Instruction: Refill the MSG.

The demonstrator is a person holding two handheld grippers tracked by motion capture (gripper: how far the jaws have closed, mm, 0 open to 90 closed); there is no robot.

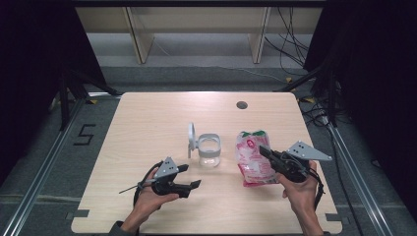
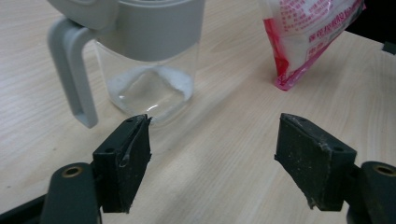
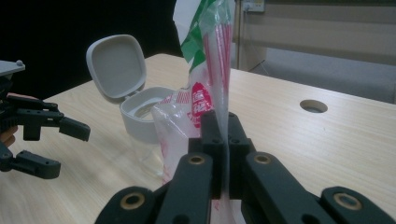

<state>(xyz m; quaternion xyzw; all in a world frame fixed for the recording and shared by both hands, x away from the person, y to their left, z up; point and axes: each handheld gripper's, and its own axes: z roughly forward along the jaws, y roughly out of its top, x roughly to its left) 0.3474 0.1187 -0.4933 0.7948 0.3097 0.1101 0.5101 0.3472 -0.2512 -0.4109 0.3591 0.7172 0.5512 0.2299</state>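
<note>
The right gripper (image 3: 223,154) is pinching the red-and-white plastic pouch (image 1: 252,156) by its edge, holding it up off the table (image 1: 147,123) beside the clear lidded jar (image 1: 209,150), whose lid (image 3: 116,65) is standing open, apparently for pouring. The left gripper (image 2: 212,158) is waiting, jaws spread, facing the jar as if to steady it.

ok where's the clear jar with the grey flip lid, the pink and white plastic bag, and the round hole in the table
clear jar with grey flip lid (image 1: 209,156): high view, on its glass body
pink and white plastic bag (image 1: 252,156): high view, on its printed front
round hole in the table (image 1: 241,104): high view, on its dark centre
</note>
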